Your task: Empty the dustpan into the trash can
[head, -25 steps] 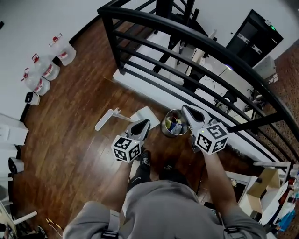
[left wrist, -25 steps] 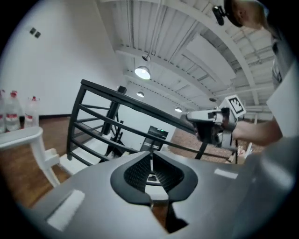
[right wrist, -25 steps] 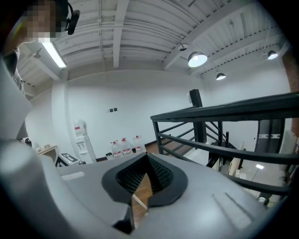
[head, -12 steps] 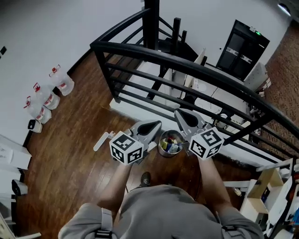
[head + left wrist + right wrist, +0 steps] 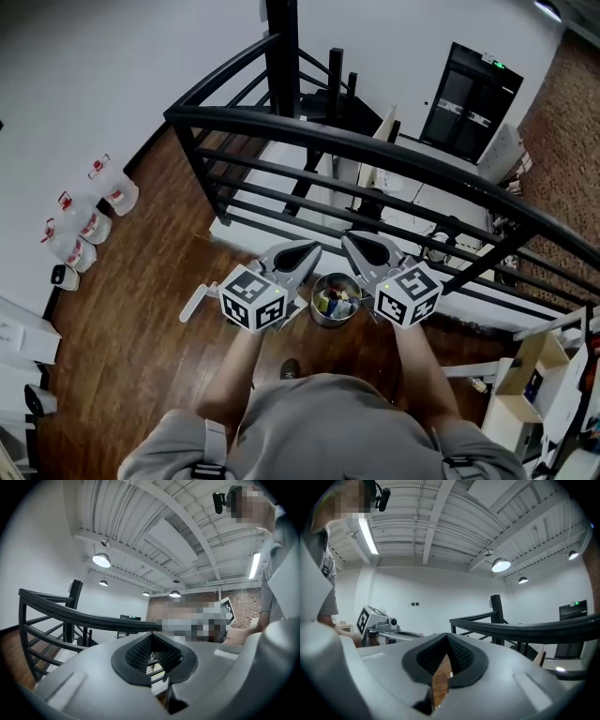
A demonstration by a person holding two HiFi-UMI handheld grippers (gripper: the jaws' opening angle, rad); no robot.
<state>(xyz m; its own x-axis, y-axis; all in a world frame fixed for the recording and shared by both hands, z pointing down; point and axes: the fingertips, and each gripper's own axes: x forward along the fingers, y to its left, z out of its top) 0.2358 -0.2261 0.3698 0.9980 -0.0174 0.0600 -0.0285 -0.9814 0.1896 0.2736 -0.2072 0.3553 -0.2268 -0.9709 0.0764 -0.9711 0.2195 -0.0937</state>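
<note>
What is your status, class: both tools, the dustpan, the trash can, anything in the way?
Left tool shut, empty; right tool shut, empty. Dustpan on floor, unheld, left of trash can. Railing beyond; nothing in the way.

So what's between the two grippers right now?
In the head view, the metal trash can, with rubbish inside, shows between the left gripper and the right gripper, down on the wood floor.

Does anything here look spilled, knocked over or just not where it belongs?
Nothing looks spilled or broken. The one oddity: the dustpan lies on the wooden floor left of the trash can, only its white handle showing past the left gripper, while that and the right gripper are shut and empty.
</note>
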